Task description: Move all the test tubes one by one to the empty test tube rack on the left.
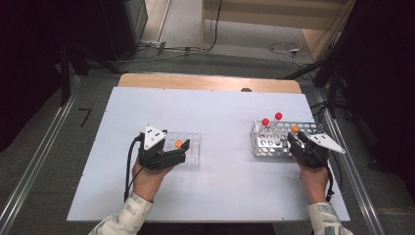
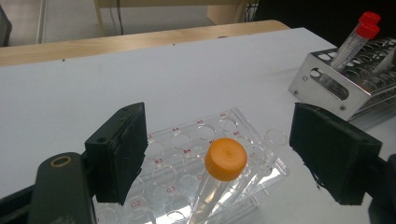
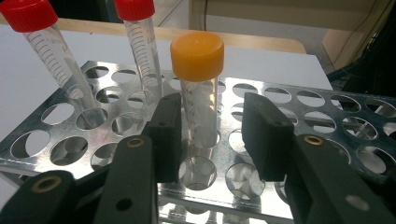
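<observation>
Left gripper [image 2: 217, 154] gapes around an orange-capped tube [image 2: 225, 159] in the clear rack [image 2: 187, 140]; right gripper [image 3: 212, 135] brackets, seemingly ungripped, another orange-capped tube [image 3: 198, 93] in the metal rack [image 3: 327, 107]

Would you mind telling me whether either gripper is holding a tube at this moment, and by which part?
Nothing is held. The right gripper straddles the orange-capped tube below its cap without closing; the left gripper is open around the other orange-capped tube.

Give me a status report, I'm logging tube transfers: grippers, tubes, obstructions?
Left gripper open around orange-capped tube in clear rack. Right gripper open, straddling orange-capped tube in metal rack. Two red-capped tubes close beside it.
</observation>
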Demonstrator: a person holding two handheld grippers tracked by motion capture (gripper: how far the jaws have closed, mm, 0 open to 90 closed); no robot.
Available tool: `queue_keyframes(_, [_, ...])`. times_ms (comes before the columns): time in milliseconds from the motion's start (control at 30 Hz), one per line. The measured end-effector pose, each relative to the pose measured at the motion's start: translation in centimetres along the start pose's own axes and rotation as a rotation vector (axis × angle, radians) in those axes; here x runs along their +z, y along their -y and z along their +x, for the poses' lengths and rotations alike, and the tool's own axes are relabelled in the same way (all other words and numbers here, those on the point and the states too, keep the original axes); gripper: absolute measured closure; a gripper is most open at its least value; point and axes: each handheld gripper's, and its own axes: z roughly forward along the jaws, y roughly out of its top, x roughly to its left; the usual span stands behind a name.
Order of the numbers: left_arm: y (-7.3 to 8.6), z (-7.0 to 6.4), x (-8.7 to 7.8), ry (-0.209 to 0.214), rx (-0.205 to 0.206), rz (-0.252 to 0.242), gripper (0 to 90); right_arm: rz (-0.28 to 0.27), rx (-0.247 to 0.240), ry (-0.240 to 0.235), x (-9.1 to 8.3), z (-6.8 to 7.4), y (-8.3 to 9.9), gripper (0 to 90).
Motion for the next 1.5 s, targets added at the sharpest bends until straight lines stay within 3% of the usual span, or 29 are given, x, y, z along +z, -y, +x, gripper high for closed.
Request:
queue_keyframes(167, [0.0,-0.1,0.0,0.001,0.001,0.000,19.7,0.001,-0.004,-0.008,0.1,0.1,0.0,60.9])
queue_keyframes(367, [0.0,-0.1,0.1,0.003,0.001,0.003,19.8,0.008,-0.005,-0.011,0.5,0.1,0.1,70.9])
queue_keyframes(500, [0.0,0.0,0.0,0.001,0.000,0.004,19.9,0.005,-0.008,-0.009,0.3,0.2,0.0,71.3])
queue_keyframes(933, [0.0,0.1,-0.1,-0.001,0.000,-0.005,19.8,-0.129,-0.003,-0.017,-3.4,0.3,-2.7,71.3])
queue_keyframes(1200, [-0.1,0.0,-0.1,-0.001,0.001,-0.004,19.8,-0.148,-0.031,-0.063,-4.7,1.3,-3.1,71.3])
queue_keyframes(1500, [-0.1,0.1,-0.2,-0.002,-0.002,-0.009,19.8,-0.128,-0.068,-0.188,-5.3,4.4,-2.9,71.3])
